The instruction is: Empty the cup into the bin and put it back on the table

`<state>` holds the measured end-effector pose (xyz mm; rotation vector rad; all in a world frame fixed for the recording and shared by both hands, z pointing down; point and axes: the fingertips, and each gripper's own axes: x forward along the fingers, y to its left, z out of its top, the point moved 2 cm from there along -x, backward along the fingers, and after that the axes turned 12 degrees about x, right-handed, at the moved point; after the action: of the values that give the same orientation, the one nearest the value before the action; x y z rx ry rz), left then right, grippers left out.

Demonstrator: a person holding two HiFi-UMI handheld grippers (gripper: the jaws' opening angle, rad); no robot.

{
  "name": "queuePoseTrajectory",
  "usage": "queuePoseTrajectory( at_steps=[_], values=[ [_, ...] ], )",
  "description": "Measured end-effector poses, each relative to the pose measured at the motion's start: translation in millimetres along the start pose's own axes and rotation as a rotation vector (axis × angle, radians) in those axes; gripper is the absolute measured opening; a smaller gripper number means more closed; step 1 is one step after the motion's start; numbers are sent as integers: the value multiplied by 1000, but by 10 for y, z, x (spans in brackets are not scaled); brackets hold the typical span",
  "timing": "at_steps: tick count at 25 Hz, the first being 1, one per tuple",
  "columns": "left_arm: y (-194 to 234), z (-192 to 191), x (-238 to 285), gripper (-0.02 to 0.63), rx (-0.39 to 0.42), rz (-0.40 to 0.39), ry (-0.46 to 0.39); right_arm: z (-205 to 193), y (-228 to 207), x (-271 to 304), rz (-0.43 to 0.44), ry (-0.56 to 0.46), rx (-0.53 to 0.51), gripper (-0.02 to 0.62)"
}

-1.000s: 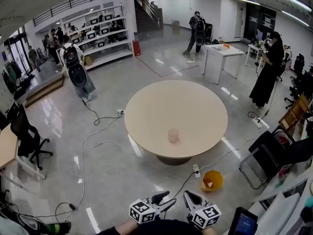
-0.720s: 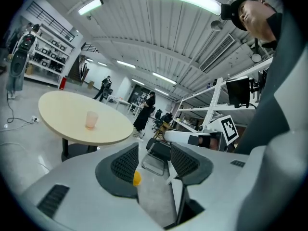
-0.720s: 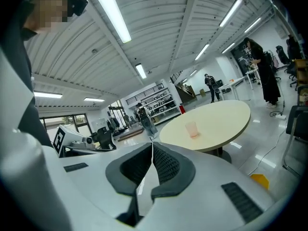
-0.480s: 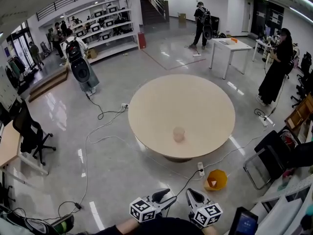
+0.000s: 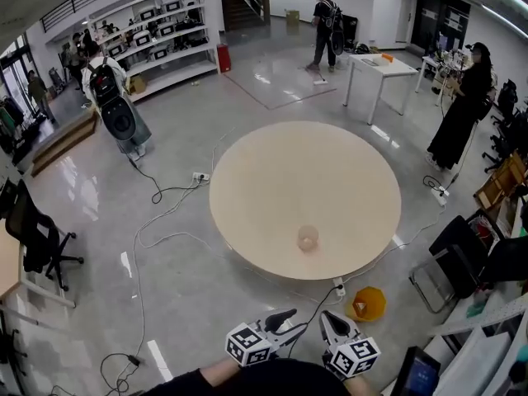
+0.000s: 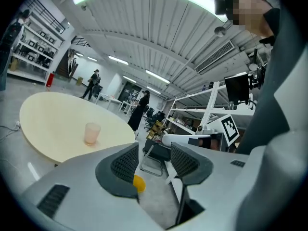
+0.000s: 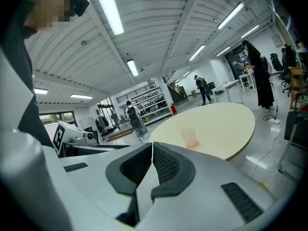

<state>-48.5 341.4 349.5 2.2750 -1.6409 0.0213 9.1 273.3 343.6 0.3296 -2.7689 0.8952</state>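
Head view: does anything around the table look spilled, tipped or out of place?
Nothing stands out. The cup stands upright on the round table, near its closest edge, with no spill around it; the orange bin sits on the floor beside the table.

Glossy grey floor (image 5: 82, 213), white shelving (image 5: 157, 44)

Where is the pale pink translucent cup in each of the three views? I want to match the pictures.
Head view: the pale pink translucent cup stands below centre, near the front edge of the round beige table.
Left gripper view: the cup is left of centre.
Right gripper view: the cup is right of centre.
Shared landmark: that table, under the cup in every view.
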Motion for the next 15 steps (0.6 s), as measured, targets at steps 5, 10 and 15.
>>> queuePoseTrajectory(
  at_steps=[5, 10, 15],
  values=[
    [519, 77, -122, 224, -35, -19, -20, 54, -26, 425, -70, -4, 51, 17],
    [888, 98, -210, 224, -69, -32, -21, 68, 26, 719, -105, 17, 52, 17],
    [1058, 65, -157, 222, -91, -43, -9, 63, -35, 886, -126, 32, 63, 17]
  ],
)
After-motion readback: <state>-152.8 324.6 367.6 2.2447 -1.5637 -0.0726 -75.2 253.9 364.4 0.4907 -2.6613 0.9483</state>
